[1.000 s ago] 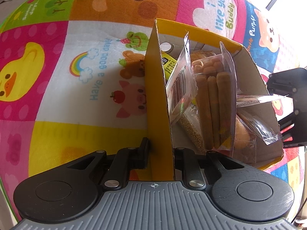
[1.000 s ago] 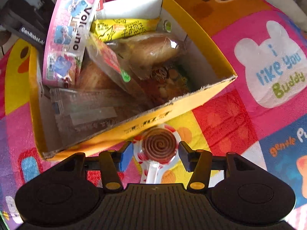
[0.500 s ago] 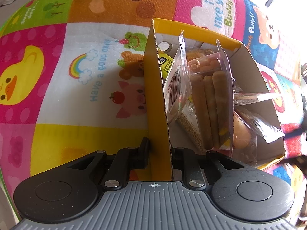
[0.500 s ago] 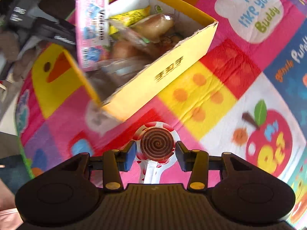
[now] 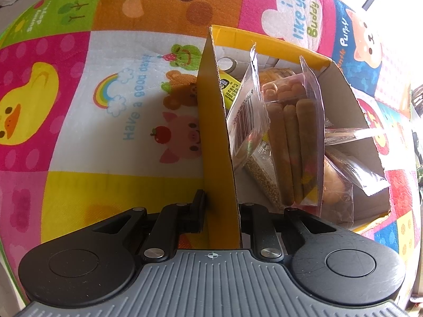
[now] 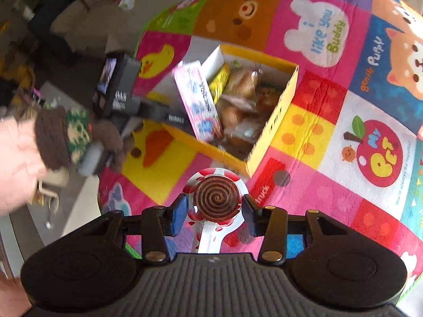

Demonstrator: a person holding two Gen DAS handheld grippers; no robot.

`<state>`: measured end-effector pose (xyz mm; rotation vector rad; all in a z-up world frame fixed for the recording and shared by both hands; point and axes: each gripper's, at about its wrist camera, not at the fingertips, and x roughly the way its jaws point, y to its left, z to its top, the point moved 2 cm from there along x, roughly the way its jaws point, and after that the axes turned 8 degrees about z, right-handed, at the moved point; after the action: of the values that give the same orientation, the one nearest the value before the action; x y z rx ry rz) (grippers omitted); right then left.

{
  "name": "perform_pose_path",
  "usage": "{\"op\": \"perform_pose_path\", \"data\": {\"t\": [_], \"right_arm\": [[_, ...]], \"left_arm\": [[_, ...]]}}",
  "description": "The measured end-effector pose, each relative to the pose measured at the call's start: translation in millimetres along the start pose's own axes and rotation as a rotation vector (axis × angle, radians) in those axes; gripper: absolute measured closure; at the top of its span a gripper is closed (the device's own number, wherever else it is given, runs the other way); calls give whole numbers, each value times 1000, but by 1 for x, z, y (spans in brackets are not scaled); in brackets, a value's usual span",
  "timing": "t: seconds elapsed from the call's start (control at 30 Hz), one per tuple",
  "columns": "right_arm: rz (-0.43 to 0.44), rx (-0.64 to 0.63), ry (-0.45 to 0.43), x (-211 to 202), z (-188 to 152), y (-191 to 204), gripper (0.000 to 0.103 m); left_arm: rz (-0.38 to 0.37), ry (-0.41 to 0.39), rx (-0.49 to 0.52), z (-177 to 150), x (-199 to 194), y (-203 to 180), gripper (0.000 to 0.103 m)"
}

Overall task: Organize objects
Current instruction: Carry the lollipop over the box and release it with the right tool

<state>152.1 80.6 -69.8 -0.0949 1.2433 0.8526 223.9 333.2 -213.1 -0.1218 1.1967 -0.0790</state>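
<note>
Mat (image 6: 317,39) reading "i like you Buddy" – yellow box (image 6: 275,116), lollipop (image 6: 216,198)

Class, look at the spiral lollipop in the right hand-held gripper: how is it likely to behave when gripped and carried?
The lollipop looks like a hard, stiff disc, so the right hand-held gripper pinching its rim should hold. Its glossy wrapper may be slippery, and the disc could pivot between the pads. It probably weighs little, but might crack if dropped.

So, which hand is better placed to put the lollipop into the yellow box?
The right. Its claw grips the lollipop in front of the yellow box; the left claw is clamped on the box wall.
</note>
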Motion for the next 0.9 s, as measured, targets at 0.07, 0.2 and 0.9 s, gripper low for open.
{"op": "perform_pose_path", "data": {"t": [0.07, 0.2, 0.9], "right_arm": [[-7, 11, -31, -8, 11, 7, 59], [8, -4, -150, -31, 43, 19, 59], [-112, 121, -315, -2, 92, -22, 44]], "left_arm": [[-1, 1, 2, 0, 0, 0, 83], [-2, -3, 8, 0, 0, 0, 82], [47, -18, 54, 0, -4, -16, 82]]}}
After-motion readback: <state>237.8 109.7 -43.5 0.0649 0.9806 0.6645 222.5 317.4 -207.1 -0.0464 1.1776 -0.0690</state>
